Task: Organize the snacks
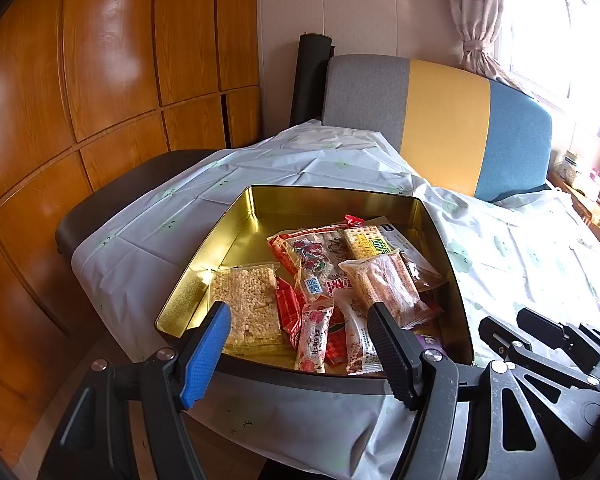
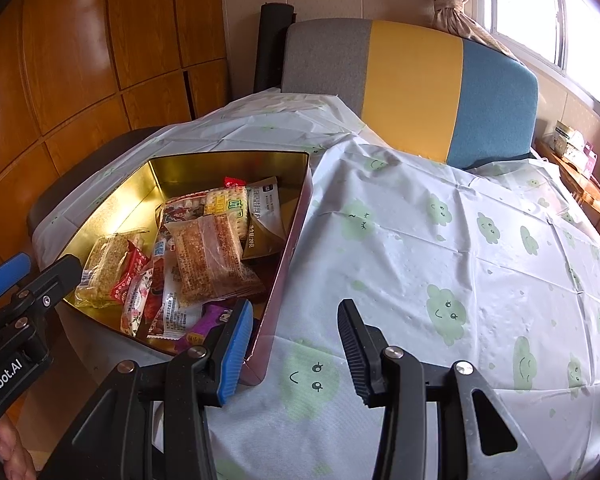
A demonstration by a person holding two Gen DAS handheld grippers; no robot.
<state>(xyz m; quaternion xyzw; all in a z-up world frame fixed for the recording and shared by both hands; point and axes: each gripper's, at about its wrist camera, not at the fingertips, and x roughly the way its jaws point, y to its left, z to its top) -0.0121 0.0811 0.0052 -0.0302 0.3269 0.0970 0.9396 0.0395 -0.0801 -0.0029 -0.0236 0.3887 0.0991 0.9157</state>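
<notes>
A table under a cloud-print cloth [image 2: 440, 248] carries an open gold-lined tin [image 1: 236, 240] heaped with snack packets [image 1: 340, 280]. The left gripper [image 1: 296, 344] hovers over the tin's near rim, jaws apart, empty. The right gripper [image 2: 296, 352] hangs just beside the tin's right wall, half open, holding nothing.

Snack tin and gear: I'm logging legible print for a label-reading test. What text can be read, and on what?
"enRobot.AI", cut off at the frame edge: on the left hand-held gripper body, seen from the right wrist.
"120" plus unreadable characters: on the dark gold-cornered packet.
Other wrappers in the tin: Chinese print, too blurred to read.
</notes>
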